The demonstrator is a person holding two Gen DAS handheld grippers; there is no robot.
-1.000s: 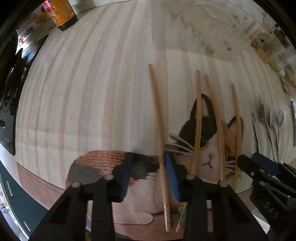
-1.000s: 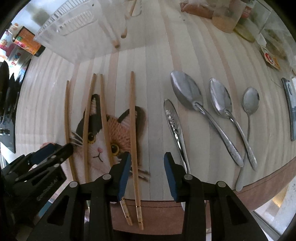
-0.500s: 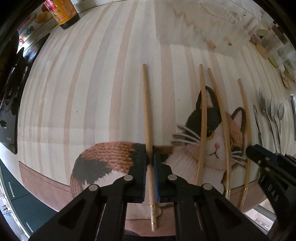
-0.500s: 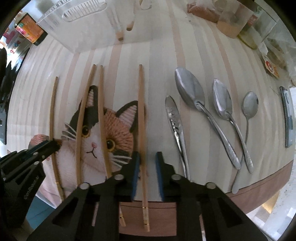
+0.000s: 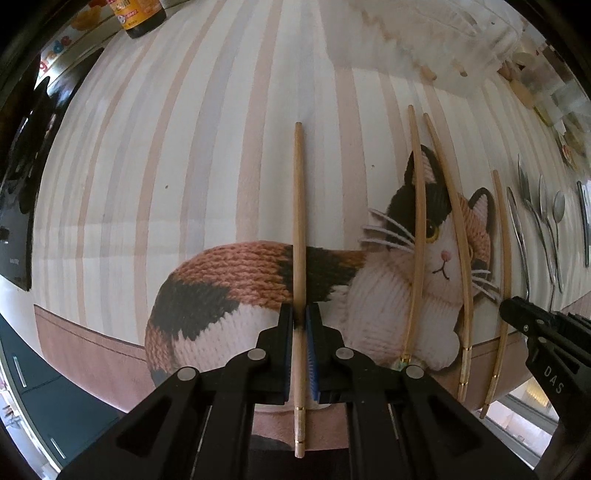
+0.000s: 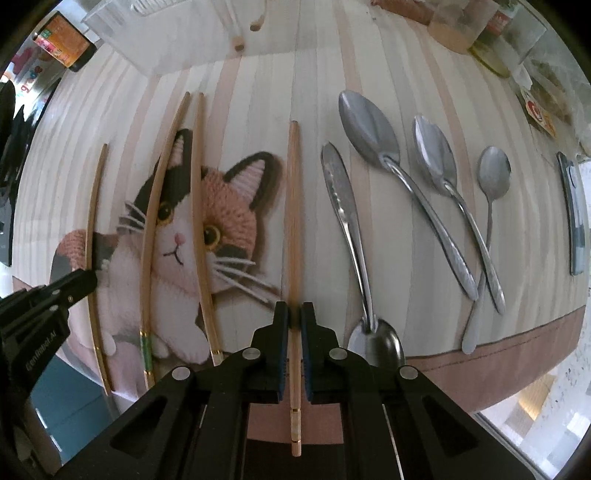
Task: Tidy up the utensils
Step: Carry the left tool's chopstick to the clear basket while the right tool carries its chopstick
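Several wooden chopsticks lie on a striped cat-print mat (image 5: 221,147). My left gripper (image 5: 300,314) points down and is shut on one chopstick (image 5: 298,203), which stands apart to the left of a pair of chopsticks (image 5: 419,221). My right gripper (image 6: 294,310) is closing, and its blue pads press on another chopstick (image 6: 293,203) between the cat's face and a metal knife-like utensil (image 6: 340,192). The right gripper's tip (image 5: 517,306) shows at the right edge of the left wrist view. The left gripper's tip (image 6: 81,282) shows at the left of the right wrist view.
Three steel spoons (image 6: 432,147) lie right of the chopsticks, and a further spoon bowl (image 6: 376,339) lies near the mat's front edge. A clear plastic organiser (image 6: 166,37) stands at the back. A dark bottle (image 5: 140,14) and a flat dark device (image 6: 572,214) sit at the sides.
Both grippers have gone from open to shut, each on a chopstick. The left one's chopstick now lies farther left from the pair; the right one's has shifted a little right.
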